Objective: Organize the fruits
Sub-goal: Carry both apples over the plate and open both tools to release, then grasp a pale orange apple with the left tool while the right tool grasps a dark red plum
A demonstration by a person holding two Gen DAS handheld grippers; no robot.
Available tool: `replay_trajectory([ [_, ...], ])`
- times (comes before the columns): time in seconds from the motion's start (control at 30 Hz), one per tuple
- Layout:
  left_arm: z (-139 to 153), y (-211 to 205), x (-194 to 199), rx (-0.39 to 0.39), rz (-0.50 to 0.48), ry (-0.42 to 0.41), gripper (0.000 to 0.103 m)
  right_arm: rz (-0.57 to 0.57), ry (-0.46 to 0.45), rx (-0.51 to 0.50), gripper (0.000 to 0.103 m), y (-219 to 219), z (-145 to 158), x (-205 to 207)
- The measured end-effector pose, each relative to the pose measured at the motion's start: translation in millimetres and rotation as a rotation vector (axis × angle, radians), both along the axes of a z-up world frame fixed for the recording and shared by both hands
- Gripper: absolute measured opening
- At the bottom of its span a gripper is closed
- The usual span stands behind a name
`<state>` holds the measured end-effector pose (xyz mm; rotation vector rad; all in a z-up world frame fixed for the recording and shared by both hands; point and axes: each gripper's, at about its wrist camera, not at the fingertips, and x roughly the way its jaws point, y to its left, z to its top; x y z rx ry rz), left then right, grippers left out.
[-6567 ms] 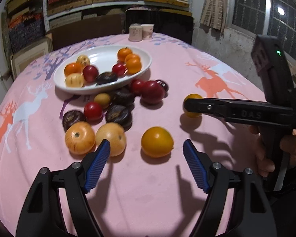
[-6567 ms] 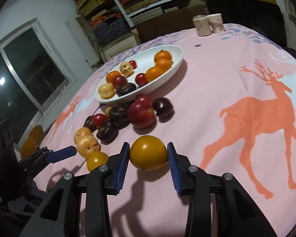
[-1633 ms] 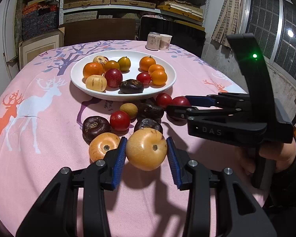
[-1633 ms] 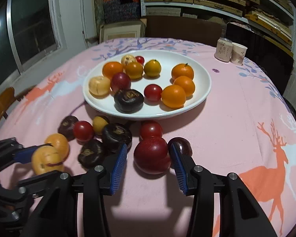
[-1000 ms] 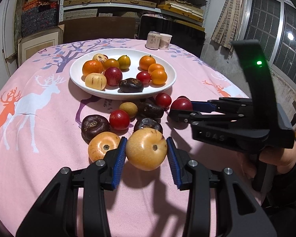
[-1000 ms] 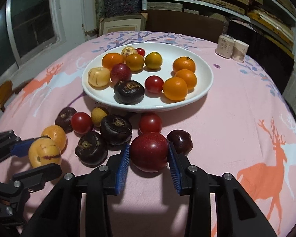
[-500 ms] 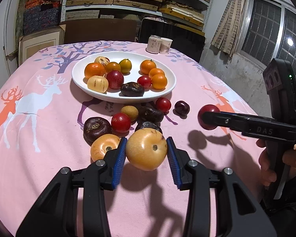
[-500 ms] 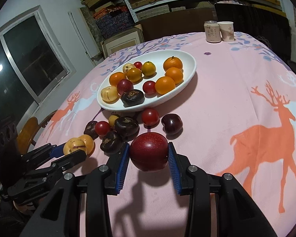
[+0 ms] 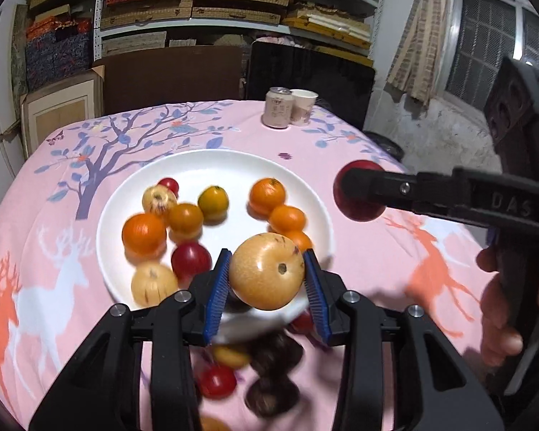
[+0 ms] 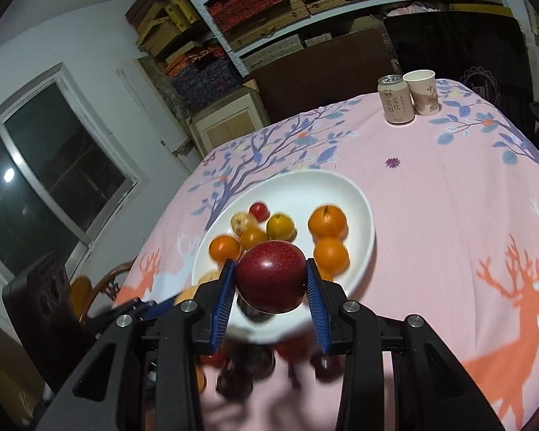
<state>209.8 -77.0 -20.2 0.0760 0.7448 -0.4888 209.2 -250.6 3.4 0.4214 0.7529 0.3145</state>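
Fruits clamped in both tools: yellow apple-like fruit (image 9: 267, 276) squeezed between the blue pads of the left gripper (image 9: 268, 294), held above the near rim of the white plate (image 9: 212, 165); dark red plum (image 10: 271, 282) squeezed between the pads of the right gripper (image 10: 271, 300), likewise over the plate's near edge. Seen from the left wrist, only part of the plum showing past the right tool's black finger, with a hand (image 9: 503, 323) cut off at the frame edge. Behind the held fruits, part of the plate's load hidden; oranges (image 9: 143, 234) and small red fruits blurred. Below the fingers, loose dark fruits (image 9: 271, 393) on the pink tablecloth (image 9: 359, 136) smeared by motion, kinds hard to tell. Farther back, a can (image 10: 395, 103) touching a paper cup (image 10: 422, 91).
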Motion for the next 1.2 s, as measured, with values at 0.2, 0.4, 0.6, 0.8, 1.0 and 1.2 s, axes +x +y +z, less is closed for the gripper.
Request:
replay_trajectory([
  [0.2,-27.1,-10.4,59.3,0.038,0.036,0.095,0.040,-0.014,0.056,-0.027,0.040,16.0,-16.2,55.7],
  [0.4,-20.0,3.7,49.6,0.003,0.070,0.029,0.078,-0.028,0.041,-0.032,0.056,19.3,-21.0,54.9],
  [0.6,-0.4,28.9,-4.9,-0.006,0.025,-0.022,0.081,-0.026,0.006,-0.001,0.057,-0.4,-16.3,1.9],
  [0.8,-15.4,54.8,-82.2,0.054,-0.022,-0.031,0.087,-0.058,-0.015,-0.096,0.057,-10.7,-41.4,-67.1],
  [1.0,-51.1,63.0,-112.4,0.159,0.026,-0.009,0.087,-0.033,-0.020,-0.129,0.057,-5.7,-67.2,-89.2],
  [1.2,-63.2,70.7,-93.2,0.176,0.106,0.058,0.086,-0.044,0.013,-0.093,0.057,-12.9,-82.4,-86.8],
])
